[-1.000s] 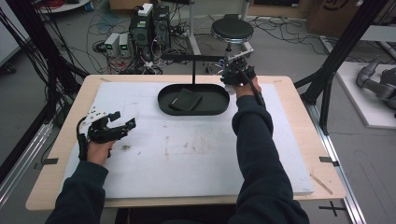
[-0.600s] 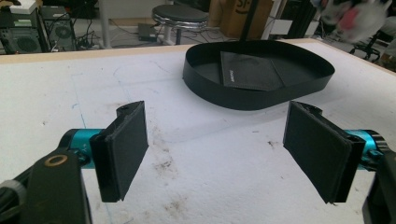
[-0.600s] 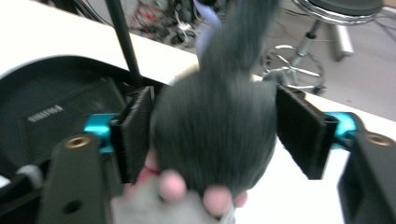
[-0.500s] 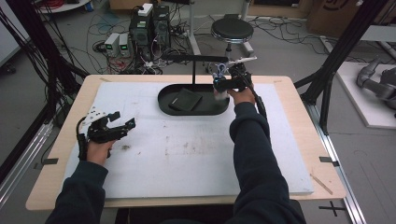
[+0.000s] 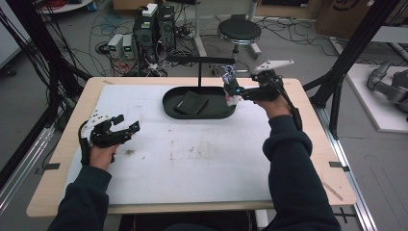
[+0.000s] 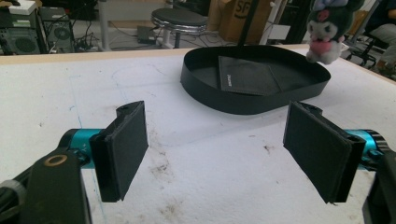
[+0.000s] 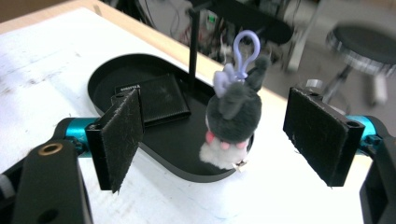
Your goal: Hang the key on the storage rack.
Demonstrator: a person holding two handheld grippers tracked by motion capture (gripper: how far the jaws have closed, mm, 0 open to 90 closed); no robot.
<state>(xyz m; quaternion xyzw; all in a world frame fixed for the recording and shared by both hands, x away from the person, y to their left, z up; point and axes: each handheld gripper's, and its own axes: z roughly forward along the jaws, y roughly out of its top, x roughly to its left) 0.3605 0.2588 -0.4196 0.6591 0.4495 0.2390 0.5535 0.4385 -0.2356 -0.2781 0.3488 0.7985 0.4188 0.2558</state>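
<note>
Right gripper view puts my own two black pads in the foreground, standing wide apart after just having been opening, with nothing pressed between them. Just beyond and between them a small plush keychain (image 7: 231,128), grey with a white and pink front and a lilac loop on top, appears to hang at the near end of the black oval tray (image 7: 187,158). I cannot tell whether its underside touches the tray rim. Farther into the tray lies a flat black wallet (image 7: 156,100), and behind that a thin black post (image 7: 193,46) rises from the tray toward a dark crossbar.

From the high view, my left gripper (image 5: 130,127) rests low at the left side of the white table mat (image 5: 207,159), well apart from the tray (image 5: 168,103). Its jaws are spread with nothing in them, as the left gripper view confirms: bare mat lies between the two pads, the tray sits beyond, and the plush hangs at the upper right of that picture.

My right gripper (image 5: 233,91) is raised at the right end of the tray, its jaws pointing toward the plush, which shows as a pale blur there. Behind the table stand a round stool (image 5: 239,31) and computer boxes (image 5: 154,24) among floor cables.
</note>
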